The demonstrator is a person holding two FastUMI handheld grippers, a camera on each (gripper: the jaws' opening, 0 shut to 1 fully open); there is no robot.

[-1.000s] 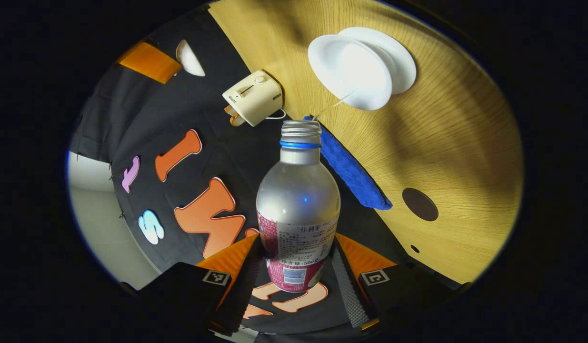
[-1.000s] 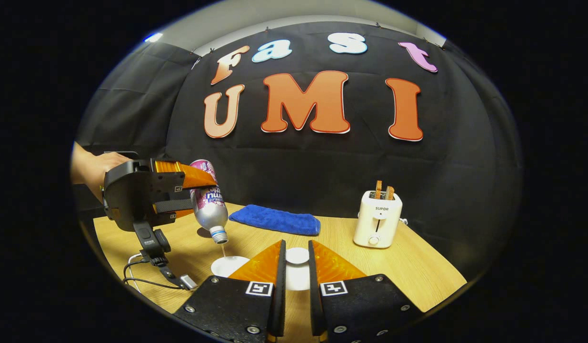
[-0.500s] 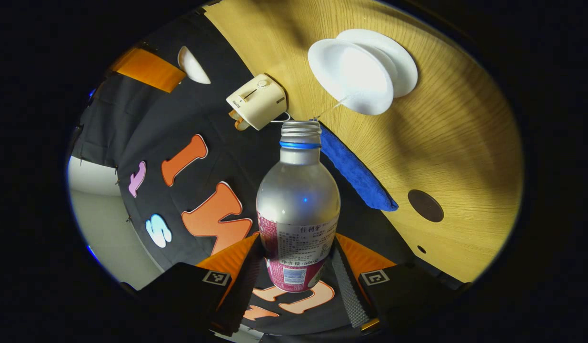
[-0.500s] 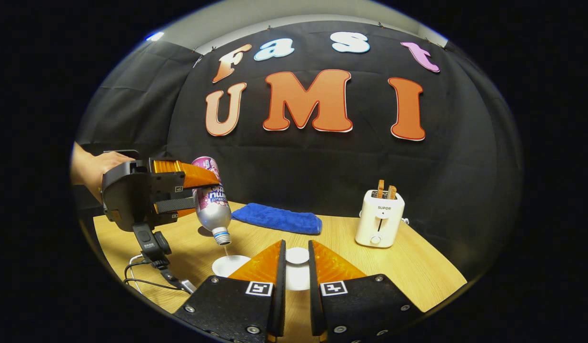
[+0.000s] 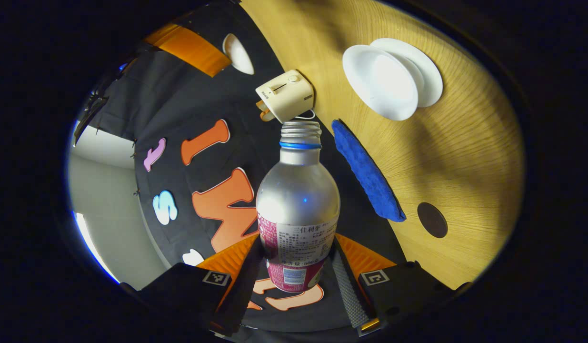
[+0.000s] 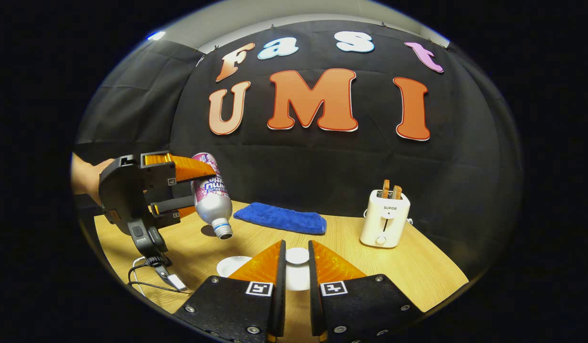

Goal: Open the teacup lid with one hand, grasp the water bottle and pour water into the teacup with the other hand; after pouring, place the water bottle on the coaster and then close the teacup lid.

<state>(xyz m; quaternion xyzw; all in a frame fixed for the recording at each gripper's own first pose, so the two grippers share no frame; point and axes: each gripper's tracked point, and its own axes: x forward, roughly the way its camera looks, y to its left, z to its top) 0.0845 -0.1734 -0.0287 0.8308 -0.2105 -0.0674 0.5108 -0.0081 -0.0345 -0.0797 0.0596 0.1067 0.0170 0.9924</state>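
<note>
My left gripper (image 5: 296, 250) is shut on the lower body of a silver water bottle (image 5: 297, 190) with a pink label. The uncapped bottle is tilted, mouth down and towards the table. No water runs from it. The white teacup (image 5: 377, 81) stands open on its saucer (image 5: 429, 71), beyond and right of the bottle's mouth. A dark round coaster (image 5: 432, 219) lies on the wood nearer me. In the right gripper view, my right gripper (image 6: 296, 244) is shut on the white teacup lid (image 6: 297, 257), held above the table right of the teacup (image 6: 232, 265). There the left gripper (image 6: 201, 188) holds the bottle (image 6: 213, 202) over the coaster (image 6: 209, 230).
A blue cloth (image 6: 279, 218) lies along the back of the wooden table (image 6: 417, 271). A white toaster (image 6: 385, 219) with two slices stands at the back right. A cable (image 6: 146, 281) trails from the left gripper onto the table. A person's hand (image 6: 86, 176) holds that gripper.
The thin stream of water into the teacup has stopped. The left gripper has tipped the bottle's mouth up and drawn it back from the cup. The right gripper holds still.
</note>
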